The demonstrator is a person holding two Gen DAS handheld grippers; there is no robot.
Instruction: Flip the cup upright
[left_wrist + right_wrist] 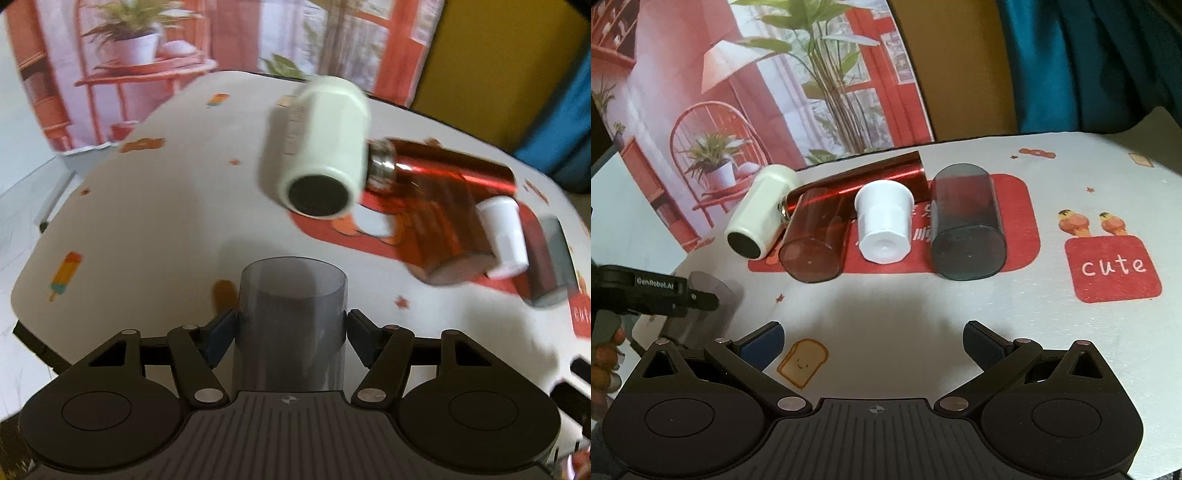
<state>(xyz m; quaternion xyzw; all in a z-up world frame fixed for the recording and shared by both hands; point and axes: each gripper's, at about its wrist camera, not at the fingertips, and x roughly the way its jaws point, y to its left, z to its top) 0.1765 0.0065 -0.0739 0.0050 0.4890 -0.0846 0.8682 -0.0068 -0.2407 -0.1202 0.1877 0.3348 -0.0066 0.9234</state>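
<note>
My left gripper (291, 325) is shut on a clear grey plastic cup (291, 314), its open rim pointing away from the camera over the table. In the right wrist view that cup (716, 295) shows at the far left, held by the left gripper (698, 295). My right gripper (873, 341) is open and empty above the table's front. Lying on their sides on the table: a cream tumbler (759, 214), a red metallic bottle (871, 177), a clear red cup (816, 236), a white cup (884, 221) and a dark grey cup (966, 225).
The table wears a white cloth (960, 314) with red patches and cartoon prints. A printed backdrop (757, 92) stands behind the table. A blue curtain (1089, 62) hangs at the back right. The table's left edge (22, 295) drops to a pale floor.
</note>
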